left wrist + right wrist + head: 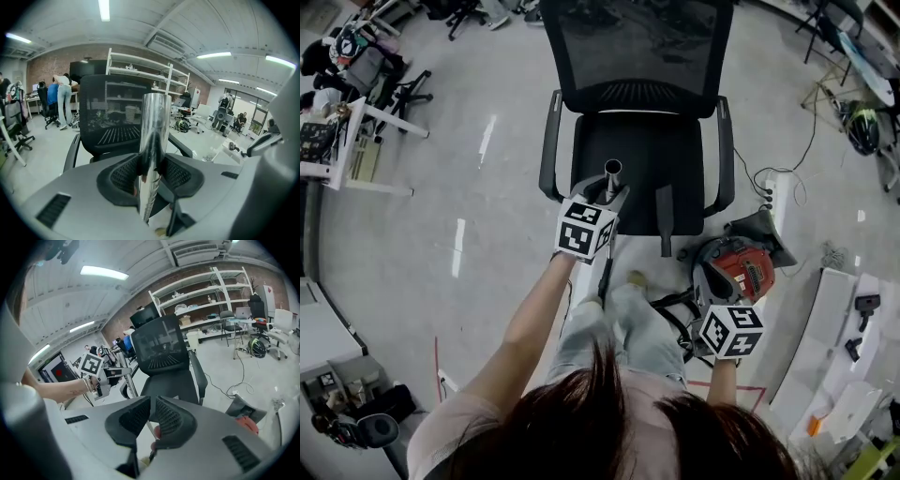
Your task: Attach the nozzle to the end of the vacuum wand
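Wand (pixel 154 126) in jaws: gripped by the left gripper (pixel 152 168), pinched from both sides by the dark ribbed pads (pixel 124 176), low on the tube.
Right gripper (pixel 151 423) jaws: pressed together, holding nothing.
Left hand pose: stretched forward on a bare forearm (pixel 534 319), tilted downward, with the marker cube (pixel 584 228) on top.
Right hand pose: held low at the person's right side, over the red and grey vacuum body (pixel 741 267), well apart from the left hand.
Wand look: shiny chrome, round, slanted up and away, ending in an open mouth (pixel 612 169) over the left part of the seat (pixel 656 150).
Nozzle (pixel 666 220): black and slim, lying across the seat's front edge, near the wand, touched by neither gripper.
Room to move: bounded ahead by the black mesh chair (pixel 637 47) and its armrests; open grey floor (pixel 478 169) on the left; taken up by the vacuum body and a cable (pixel 811 131) on the right.
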Demonstrator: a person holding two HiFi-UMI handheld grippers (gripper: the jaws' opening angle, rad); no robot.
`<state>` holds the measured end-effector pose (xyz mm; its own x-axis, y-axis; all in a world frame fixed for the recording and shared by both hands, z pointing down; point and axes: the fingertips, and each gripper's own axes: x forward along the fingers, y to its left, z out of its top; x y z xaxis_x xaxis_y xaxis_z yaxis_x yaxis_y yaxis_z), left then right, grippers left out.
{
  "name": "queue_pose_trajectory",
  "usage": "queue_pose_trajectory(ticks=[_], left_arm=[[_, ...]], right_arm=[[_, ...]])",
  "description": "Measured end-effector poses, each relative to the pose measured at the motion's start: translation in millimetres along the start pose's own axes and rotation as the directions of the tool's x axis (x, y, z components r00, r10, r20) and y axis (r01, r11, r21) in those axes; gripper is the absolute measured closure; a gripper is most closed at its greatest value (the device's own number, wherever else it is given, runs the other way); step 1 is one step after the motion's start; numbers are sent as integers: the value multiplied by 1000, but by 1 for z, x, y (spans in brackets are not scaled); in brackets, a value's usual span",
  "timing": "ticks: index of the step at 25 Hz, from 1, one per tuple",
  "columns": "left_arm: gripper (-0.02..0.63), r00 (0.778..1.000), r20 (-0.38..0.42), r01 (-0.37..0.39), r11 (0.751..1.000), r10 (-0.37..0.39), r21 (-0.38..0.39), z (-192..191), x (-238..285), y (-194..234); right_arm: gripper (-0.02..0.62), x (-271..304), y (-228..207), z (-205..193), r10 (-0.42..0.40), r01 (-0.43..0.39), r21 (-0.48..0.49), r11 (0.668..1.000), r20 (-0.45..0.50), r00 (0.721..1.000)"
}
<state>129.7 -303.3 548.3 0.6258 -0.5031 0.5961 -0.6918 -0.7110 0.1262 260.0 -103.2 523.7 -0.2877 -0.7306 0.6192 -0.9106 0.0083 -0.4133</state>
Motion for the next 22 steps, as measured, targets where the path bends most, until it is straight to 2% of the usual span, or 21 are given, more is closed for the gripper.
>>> queue_pose_trajectory(ticks=[13, 22], left_arm=[[445, 1000, 29, 10, 1000, -10, -1, -7, -18, 3], [445, 999, 53, 12, 1000, -12, -2, -10, -25, 6]], right_arm=[[566, 74, -43, -59, 22, -21, 11, 1000, -154, 988], [500, 111, -67, -94, 56, -43, 57, 997, -235, 970]])
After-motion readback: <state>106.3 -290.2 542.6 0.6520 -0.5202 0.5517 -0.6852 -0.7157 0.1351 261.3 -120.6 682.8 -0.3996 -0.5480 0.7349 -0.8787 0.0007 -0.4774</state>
